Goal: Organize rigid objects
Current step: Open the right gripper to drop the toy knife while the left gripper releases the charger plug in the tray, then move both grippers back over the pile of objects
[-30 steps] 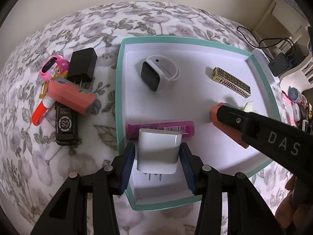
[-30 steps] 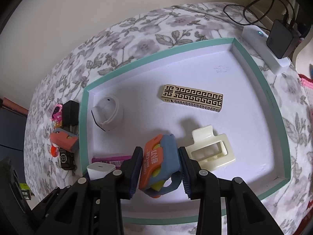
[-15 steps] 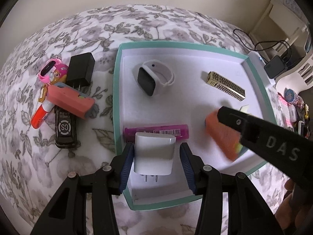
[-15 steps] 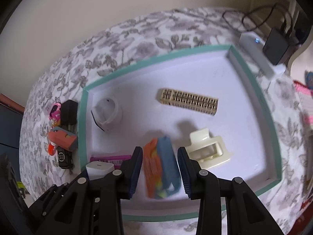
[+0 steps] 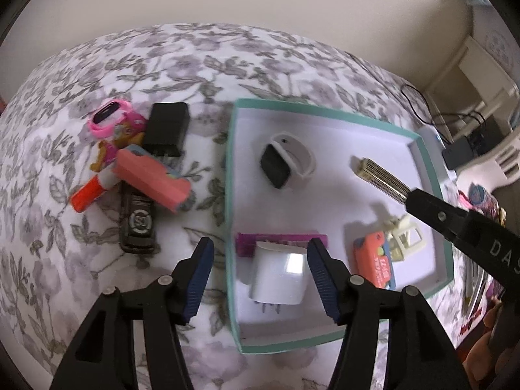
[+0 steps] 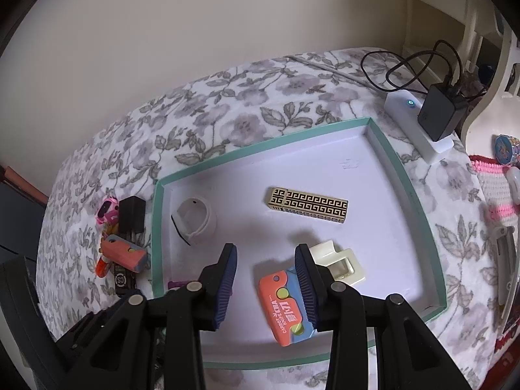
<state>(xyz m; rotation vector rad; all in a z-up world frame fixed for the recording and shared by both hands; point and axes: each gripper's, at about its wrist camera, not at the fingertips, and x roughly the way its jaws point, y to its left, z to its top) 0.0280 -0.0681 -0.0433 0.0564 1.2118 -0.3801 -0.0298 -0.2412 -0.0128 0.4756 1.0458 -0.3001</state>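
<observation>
Six items already lay inside the shallow white tray with a teal rim (image 5: 231, 175): a smartwatch on a white strap (image 5: 286, 162), a gold-and-black patterned oblong case (image 6: 308, 205), a cream plastic claw clip (image 6: 344, 265), an orange-and-blue toy carrot knife (image 6: 286, 305), a magenta stick (image 5: 247, 243) and a white cube wall charger (image 5: 279, 273). The left tool (image 5: 260, 243) hung over the near left corner with its jaws opening; the charger sat between the pads, prongs toward the near rim, with a gap on each side, so nothing was pinched. The right tool (image 6: 265, 248) stood spread above the tray floor and empty, the toy knife lying flat just under its right finger and against the clip. To finish this step cleanly, I judged that each tool should lift straight up before swinging away, so a pad would not drag the charger or the knife. The left tool could then cross to the pile well left of the tray: a black plug adapter (image 5: 167, 128), a pink child's watch (image 5: 109, 118), a second orange-and-blue block (image 5: 151, 178), a black key fob (image 5: 138, 221) and an orange marker (image 5: 87, 195), stacked so that the top piece should go first. Everything rested on a bed with a grey floral cover (image 5: 195, 58), soft enough to let the tray tip if pressed. Beyond stood a plain cream wall, and at the far right a white power strip (image 6: 419, 126) with a black adapter and a cable.
</observation>
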